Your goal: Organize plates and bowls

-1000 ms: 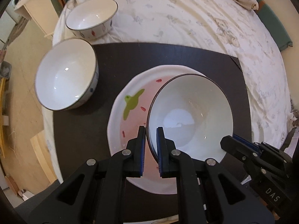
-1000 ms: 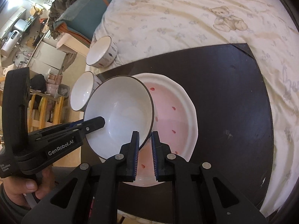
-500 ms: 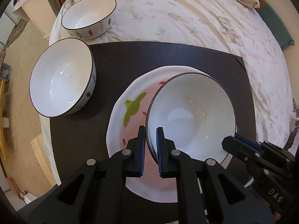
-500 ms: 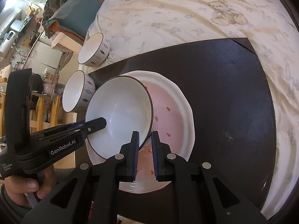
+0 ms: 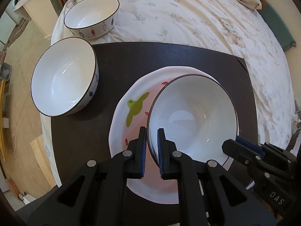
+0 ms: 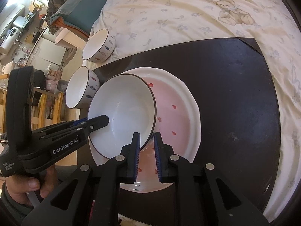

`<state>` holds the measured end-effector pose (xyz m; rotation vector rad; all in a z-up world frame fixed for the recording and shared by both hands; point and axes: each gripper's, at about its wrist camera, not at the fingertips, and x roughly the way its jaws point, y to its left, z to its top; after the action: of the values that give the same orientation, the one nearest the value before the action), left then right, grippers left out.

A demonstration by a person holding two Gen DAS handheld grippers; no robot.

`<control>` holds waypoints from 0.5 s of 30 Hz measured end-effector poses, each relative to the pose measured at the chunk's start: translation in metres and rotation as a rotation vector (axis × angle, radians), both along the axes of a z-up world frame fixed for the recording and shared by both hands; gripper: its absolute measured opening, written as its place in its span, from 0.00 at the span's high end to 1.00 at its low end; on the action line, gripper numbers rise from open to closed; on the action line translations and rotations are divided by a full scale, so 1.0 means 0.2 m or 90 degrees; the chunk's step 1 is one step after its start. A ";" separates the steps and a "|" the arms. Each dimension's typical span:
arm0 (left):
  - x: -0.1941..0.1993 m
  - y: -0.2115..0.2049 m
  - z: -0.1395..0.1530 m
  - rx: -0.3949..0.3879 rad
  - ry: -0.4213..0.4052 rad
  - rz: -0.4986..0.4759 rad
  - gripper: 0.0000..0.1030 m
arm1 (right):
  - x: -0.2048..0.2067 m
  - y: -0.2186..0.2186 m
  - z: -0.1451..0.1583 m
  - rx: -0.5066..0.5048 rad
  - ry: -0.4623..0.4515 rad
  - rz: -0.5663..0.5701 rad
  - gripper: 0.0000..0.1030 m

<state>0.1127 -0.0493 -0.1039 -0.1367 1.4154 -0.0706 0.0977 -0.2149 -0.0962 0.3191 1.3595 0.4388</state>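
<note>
- Glossy white, dark-rimmed, the large bowl [image 5: 191,116] sits inside the plate [image 5: 129,131]; our left gripper [image 5: 151,146] pinches its near rim, one blue pad inside, one outside.
- At the opposite rim, our right gripper [image 6: 146,150] straddles the bowl's edge with its jaws opening; the left pad lies against the inner wall, the right pad stands just off the outside, over the plate's pink well.
- Smooth glazed ceramic, that plate has a wavy white border, a pink centre with red teardrop marks and a green shape left of the bowl.
- Under it lies a flat, matte dark board [image 5: 169,56] resting on the bed [image 5: 188,18]; bare board stays open beyond the plate and to its right in the right wrist view.
- Farther left, a second bowl [image 5: 64,75] with fish motifs stands at the board's corner, apart from the plate.
- Beyond it, a third bowl [image 5: 92,18] sits on the rumpled, printed sheet, just off the board's far edge.
- A hand [image 6: 24,186] grips the left tool's handle.
</note>
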 end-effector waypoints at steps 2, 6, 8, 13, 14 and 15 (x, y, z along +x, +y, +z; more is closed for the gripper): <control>0.00 0.00 0.00 0.000 -0.001 -0.002 0.91 | 0.00 0.00 0.00 -0.001 -0.002 0.002 0.82; -0.02 -0.03 0.03 0.027 -0.029 -0.025 0.91 | 0.00 0.00 0.00 0.002 -0.001 0.000 0.82; -0.03 -0.03 0.05 0.037 -0.035 -0.030 0.87 | 0.00 0.00 0.00 -0.001 -0.003 0.002 0.82; -0.04 0.00 0.09 0.067 -0.069 -0.021 0.58 | 0.00 0.00 0.00 -0.029 -0.009 -0.008 0.62; -0.04 0.00 0.10 0.067 -0.078 -0.023 0.57 | 0.00 0.00 0.01 -0.031 -0.012 -0.012 0.52; -0.05 0.00 0.11 0.067 -0.085 -0.027 0.56 | 0.00 -0.01 0.01 -0.028 -0.014 -0.016 0.43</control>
<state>0.1032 -0.0484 -0.0817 -0.0149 1.2852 -0.0396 0.0975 -0.2166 -0.0943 0.2937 1.3401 0.3898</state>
